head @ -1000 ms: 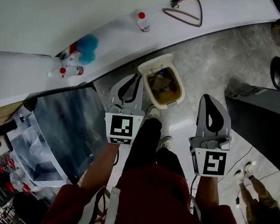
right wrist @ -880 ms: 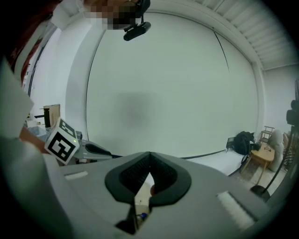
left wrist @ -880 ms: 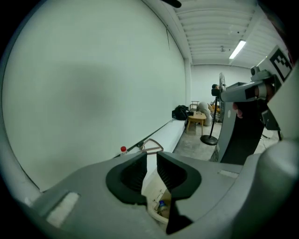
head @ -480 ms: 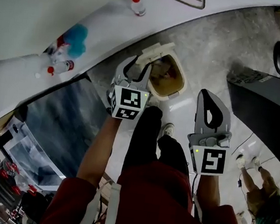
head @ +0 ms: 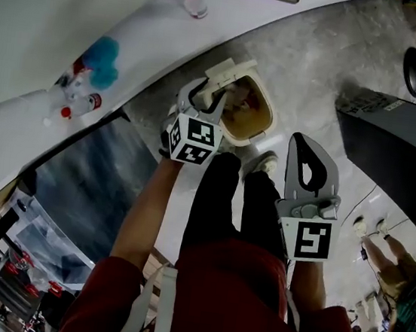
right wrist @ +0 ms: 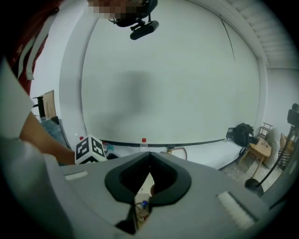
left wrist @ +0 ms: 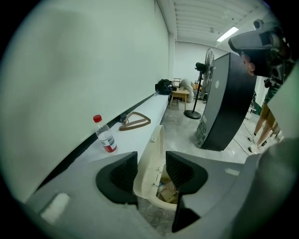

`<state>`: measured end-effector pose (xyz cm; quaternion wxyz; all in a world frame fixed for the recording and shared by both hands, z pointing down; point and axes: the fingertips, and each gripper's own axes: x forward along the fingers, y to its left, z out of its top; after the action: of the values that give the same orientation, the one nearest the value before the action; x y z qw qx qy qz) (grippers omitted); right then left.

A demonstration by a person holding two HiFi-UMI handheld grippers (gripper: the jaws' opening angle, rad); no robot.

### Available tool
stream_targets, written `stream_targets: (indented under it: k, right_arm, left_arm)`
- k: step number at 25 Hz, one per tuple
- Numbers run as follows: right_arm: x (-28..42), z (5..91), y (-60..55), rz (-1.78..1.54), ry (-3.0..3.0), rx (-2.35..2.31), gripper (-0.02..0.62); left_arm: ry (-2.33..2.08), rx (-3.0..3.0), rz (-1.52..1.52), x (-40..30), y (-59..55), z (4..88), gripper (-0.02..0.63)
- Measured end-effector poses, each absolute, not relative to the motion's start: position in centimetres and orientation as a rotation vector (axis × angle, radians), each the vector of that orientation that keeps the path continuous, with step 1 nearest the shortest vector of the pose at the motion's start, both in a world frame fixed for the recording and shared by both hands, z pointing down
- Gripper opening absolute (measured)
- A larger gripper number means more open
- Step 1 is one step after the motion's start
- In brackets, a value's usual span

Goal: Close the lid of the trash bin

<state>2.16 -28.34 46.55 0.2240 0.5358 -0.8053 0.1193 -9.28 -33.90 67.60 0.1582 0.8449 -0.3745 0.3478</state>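
A cream trash bin stands on the floor beside a long white bench, its lid raised upright and brown rubbish inside. My left gripper reaches down to the lid. In the left gripper view its jaws are opening, and the lid stands edge-on between the dark pads with a little gap on each side, the bin below. My right gripper hangs to the right of the bin, jaws shut on nothing; in the right gripper view its tips meet.
On the white bench lie a red-capped water bottle, a wooden hanger and blue and red bottles. A tall black cabinet stands right of the bin. The person's feet are just before the bin.
My left gripper has dropped toward the bin and opened, now straddling the upright lid. The right gripper has sunk slightly and stays shut.
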Motion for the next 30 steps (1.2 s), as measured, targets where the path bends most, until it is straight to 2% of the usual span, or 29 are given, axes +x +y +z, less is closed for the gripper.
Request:
stream_targets:
  k: [17, 30]
  right_arm:
    - [4.7, 49.0, -26.4, 0.393, -2.215, 1.484, 0.000]
    - [6.6, 56.7, -23.7, 0.507, -2.202, 1.365, 0.000]
  left_arm:
    - [-0.813, 2.412, 1.094, -4.1, -25.0, 69.8, 0.192]
    - [-0.570, 2.349, 1.217, -0.1, -18.0, 75.6, 0.201]
